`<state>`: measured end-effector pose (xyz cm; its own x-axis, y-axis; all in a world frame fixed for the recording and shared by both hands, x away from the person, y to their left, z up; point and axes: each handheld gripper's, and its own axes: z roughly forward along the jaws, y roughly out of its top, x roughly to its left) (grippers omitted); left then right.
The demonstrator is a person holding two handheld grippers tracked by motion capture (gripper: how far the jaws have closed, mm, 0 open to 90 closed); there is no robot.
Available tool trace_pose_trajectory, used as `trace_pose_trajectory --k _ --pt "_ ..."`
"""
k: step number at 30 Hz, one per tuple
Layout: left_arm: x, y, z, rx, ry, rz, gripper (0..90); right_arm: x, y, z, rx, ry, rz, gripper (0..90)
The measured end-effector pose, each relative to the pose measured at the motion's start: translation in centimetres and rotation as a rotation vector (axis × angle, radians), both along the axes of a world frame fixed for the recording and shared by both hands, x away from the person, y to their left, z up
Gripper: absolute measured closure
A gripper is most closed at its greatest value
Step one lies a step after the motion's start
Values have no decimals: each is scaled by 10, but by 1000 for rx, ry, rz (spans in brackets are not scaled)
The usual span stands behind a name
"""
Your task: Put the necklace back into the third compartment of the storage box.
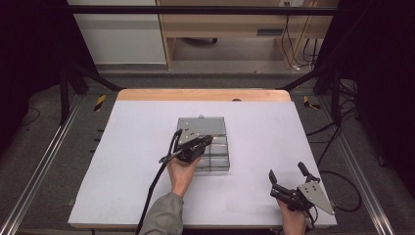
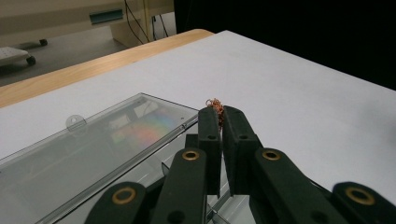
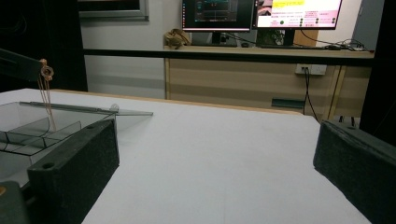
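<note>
High view: the left gripper [image 1: 204, 142], held in a hand [image 1: 182, 175] that enters from the lower middle of the frame, hangs over a clear plastic compartment box [image 1: 219, 161] at the centre of the white table [image 1: 132, 166]. The box's lid [image 1: 210, 125] lies open, toward the top of the frame. The right gripper [image 1: 286, 172] sits at the lower right, well apart from the box, its fingers spread with nothing between them.

Left gripper view: the two black fingers [image 2: 208, 135] are closed on a thin copper-coloured chain [image 2: 216, 106], a small tangle of which shows just above their tips. The clear lid [image 2: 93, 149] extends to the lower left of the frame, and the box's compartments lie beneath the fingers.

Right gripper view: the two padded fingers [image 3: 77, 163] stand wide apart at the frame's lower corners, empty, above bare table [image 3: 224, 158]. At the upper left the chain [image 3: 46, 88] dangles from the left gripper's dark tip [image 3: 18, 65], down over the clear box [image 3: 37, 133]. Monitors [image 3: 261, 14] stand in the background at the top of the frame.
</note>
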<state>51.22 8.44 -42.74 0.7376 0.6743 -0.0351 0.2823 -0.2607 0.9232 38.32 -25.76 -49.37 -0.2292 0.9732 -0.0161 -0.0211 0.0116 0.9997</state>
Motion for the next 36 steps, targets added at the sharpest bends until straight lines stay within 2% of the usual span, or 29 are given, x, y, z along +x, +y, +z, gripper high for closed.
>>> trace_pose_trajectory --k 5,11,24,27,28,29,33,36 --pt "5 -7 -4 16 24 -13 853 0 0 0 0 0 0 8" --pt "12 -12 -13 41 71 -15 852 0 0 0 0 0 0 8" --pt "19 -14 -20 73 119 -6 852 0 0 0 0 0 0 8" --pt "22 -18 -20 123 127 -11 853 0 0 0 -1 0 0 8" --pt "22 -18 -20 123 127 -11 852 0 0 0 -1 0 0 8" --pt "23 -21 -20 147 129 -18 853 0 0 0 0 0 0 8" --pt "25 -25 -20 176 144 -27 853 0 0 0 0 0 0 8" --pt "26 -26 -20 179 151 -28 853 0 0 0 -1 0 0 8"
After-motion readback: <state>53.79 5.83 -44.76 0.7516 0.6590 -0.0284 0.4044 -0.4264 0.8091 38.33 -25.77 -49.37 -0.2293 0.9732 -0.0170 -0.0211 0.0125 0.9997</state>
